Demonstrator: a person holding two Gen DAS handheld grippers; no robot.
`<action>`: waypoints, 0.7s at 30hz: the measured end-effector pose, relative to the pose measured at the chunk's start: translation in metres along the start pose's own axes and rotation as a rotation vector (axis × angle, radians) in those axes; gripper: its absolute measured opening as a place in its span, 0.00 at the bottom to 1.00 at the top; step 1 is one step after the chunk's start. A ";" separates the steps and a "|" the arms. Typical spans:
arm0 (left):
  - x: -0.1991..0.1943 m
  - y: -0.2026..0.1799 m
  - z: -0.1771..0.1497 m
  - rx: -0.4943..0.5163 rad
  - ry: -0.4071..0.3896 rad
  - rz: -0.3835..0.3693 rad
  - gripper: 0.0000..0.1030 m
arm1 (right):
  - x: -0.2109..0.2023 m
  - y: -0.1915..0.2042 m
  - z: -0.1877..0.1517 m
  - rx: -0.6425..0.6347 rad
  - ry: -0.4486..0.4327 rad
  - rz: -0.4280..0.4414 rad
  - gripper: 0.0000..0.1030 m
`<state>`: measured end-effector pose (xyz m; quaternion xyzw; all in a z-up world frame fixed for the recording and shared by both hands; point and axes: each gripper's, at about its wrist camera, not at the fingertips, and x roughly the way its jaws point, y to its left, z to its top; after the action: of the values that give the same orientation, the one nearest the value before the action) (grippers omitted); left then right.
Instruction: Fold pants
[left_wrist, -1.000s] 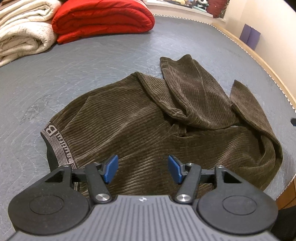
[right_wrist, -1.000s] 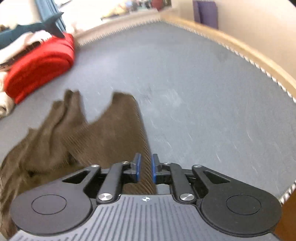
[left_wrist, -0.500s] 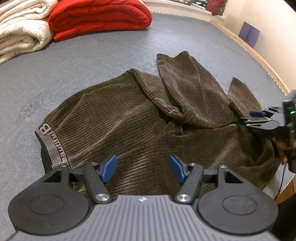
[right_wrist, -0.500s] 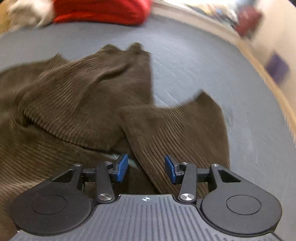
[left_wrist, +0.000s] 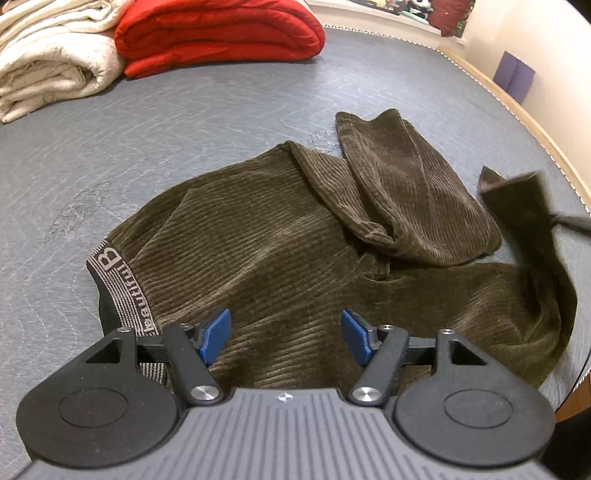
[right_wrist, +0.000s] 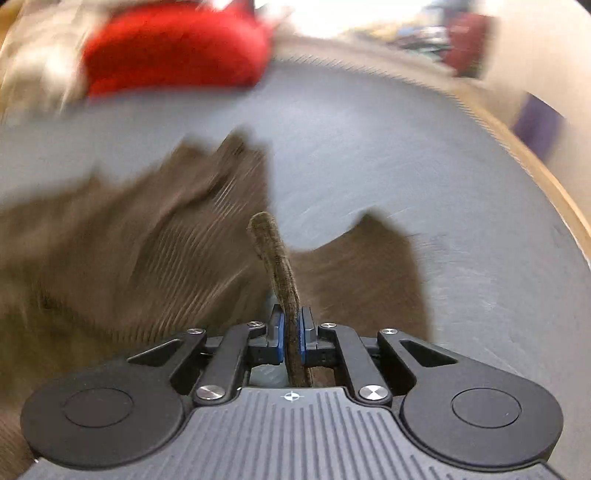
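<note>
Brown corduroy pants (left_wrist: 295, 251) lie rumpled on the grey mat (left_wrist: 184, 122), below the red blanket (left_wrist: 218, 33). They look soft, floppy and fairly thick, so grip hems or the waistband (left_wrist: 122, 288), not mid-fabric. Left gripper (left_wrist: 286, 334) is spread wide over the seat area. Right gripper (right_wrist: 291, 332), spread half a second ago, now pinches a leg hem (right_wrist: 275, 266) and has lifted it off the mat.

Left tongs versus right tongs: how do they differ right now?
The left tongs are open and hold nothing, above the pants near the waistband. The right tongs are shut on a pant-leg edge. Both have blue pads.
</note>
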<state>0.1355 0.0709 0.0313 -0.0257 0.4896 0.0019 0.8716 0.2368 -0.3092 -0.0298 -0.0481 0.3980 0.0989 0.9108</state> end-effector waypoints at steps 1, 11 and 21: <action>-0.001 -0.002 -0.001 0.005 -0.001 -0.003 0.69 | -0.013 -0.022 0.001 0.087 -0.042 0.003 0.07; -0.009 0.001 -0.007 0.029 -0.010 0.005 0.69 | -0.107 -0.257 -0.122 0.916 -0.140 -0.411 0.06; 0.005 -0.004 -0.011 0.065 0.025 0.027 0.70 | -0.091 -0.306 -0.201 1.175 0.097 -0.509 0.06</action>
<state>0.1285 0.0662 0.0219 0.0090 0.5007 -0.0028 0.8655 0.0994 -0.6538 -0.0969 0.3616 0.4026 -0.3574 0.7612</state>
